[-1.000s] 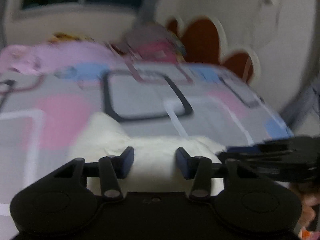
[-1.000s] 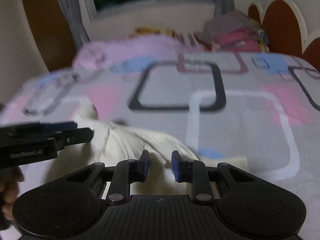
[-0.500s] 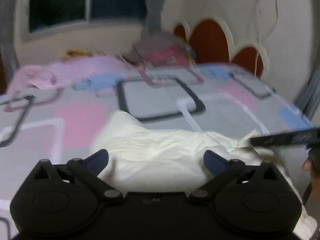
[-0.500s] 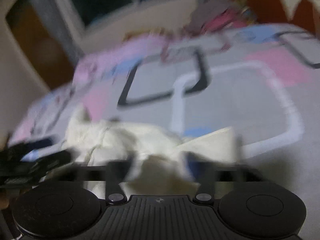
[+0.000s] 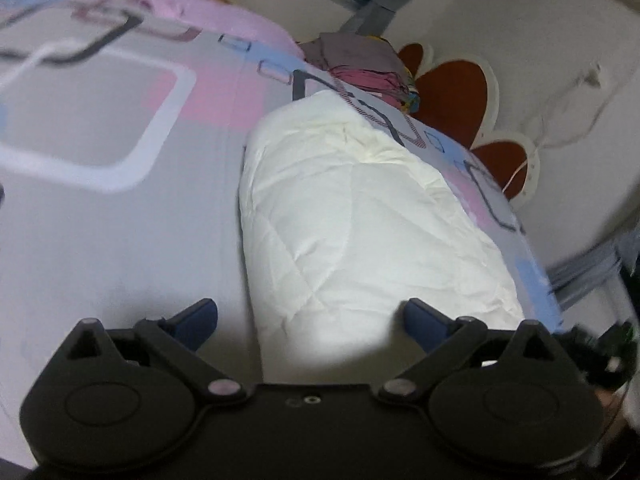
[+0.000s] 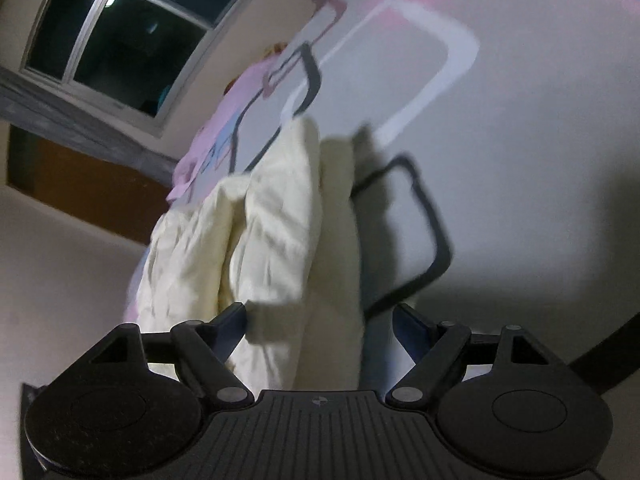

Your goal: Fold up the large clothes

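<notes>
1. Clearly, in the left wrist view the left gripper (image 5: pixel 310 320) has its jaws spread wide with nothing clamped; the near end of the cream garment (image 5: pixel 360 216) lies between and beyond them on the bed (image 5: pixel 100 240). The garment forms a long, fairly tidy band running away toward the headboard (image 5: pixel 452 96), with a pile of other clothes (image 5: pixel 360 60) past its far end.

2. In the right wrist view the right gripper (image 6: pixel 318 320) also stands with jaws apart, gripping nothing; the cream garment (image 6: pixel 256 232) sits just ahead, bunched into ridges with a loose flap near the left jaw.

3. Judging by this, a lengthwise fold looks done and both hands have let go. What seems left is smoothing the ridges and folding the band across to shorten it.
</notes>
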`<state>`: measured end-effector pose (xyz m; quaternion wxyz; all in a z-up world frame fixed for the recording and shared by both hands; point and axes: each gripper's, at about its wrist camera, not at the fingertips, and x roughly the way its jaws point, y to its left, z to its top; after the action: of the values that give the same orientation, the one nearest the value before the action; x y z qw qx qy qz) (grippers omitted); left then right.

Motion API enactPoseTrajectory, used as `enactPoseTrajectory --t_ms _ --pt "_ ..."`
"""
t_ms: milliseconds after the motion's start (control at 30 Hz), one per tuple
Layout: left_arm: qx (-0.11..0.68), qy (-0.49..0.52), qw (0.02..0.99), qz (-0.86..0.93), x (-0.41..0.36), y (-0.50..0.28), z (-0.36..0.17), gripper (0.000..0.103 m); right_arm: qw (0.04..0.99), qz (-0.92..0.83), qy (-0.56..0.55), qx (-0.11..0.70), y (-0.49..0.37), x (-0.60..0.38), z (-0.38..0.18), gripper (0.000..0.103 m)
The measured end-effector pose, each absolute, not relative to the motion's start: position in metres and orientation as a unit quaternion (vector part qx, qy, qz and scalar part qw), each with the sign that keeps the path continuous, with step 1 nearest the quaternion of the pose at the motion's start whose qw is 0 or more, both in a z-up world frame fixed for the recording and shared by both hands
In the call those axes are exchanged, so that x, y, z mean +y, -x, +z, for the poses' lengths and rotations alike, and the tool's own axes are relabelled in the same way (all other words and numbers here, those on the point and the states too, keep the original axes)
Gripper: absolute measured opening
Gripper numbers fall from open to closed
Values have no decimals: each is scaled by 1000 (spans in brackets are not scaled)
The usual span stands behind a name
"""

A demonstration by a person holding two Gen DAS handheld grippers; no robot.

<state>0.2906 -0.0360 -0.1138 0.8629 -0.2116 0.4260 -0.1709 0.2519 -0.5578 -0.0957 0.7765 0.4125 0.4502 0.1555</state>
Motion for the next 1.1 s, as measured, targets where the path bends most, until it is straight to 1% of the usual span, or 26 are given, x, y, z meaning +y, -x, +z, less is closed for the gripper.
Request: enactPoseTrajectory --t_ms 267,433,533,567,600,700,733,767,833,867,1100 --pt "448 255 839 -177 -43 -295 -133 100 741 183 -453 461 -265 -538 -124 80" --pt "452 247 837 -183 -52 -298 -135 98 742 203 -436 468 -272 -530 -125 80" --pt "455 247 832 -197 -61 -304 -137 98 759 216 -389 475 -278 -513 -117 79" --pt "455 245 832 -200 -63 -306 -137 97 764 215 -380 476 -278 -509 -114 76" --pt "455 247 831 -204 -65 -308 -138 97 761 218 -379 479 -279 -506 -114 64" --pt "455 240 829 -218 -66 -311 -136 92 755 215 -390 481 -279 -504 -114 57" --pt "452 233 831 -224 -67 -311 -134 87 757 213 -388 480 -278 -504 -112 54" --pt "449 226 833 -231 -68 -310 -131 82 761 211 -386 478 -276 -502 -110 53" --pt "441 211 838 -242 -64 -309 -125 77 767 206 -380 474 -275 -497 -109 49" --pt "438 207 839 -248 -63 -309 -123 75 772 205 -375 471 -273 -494 -104 49" --pt "419 200 837 -289 -37 -314 -110 75 794 195 -351 456 -272 -465 -80 49"
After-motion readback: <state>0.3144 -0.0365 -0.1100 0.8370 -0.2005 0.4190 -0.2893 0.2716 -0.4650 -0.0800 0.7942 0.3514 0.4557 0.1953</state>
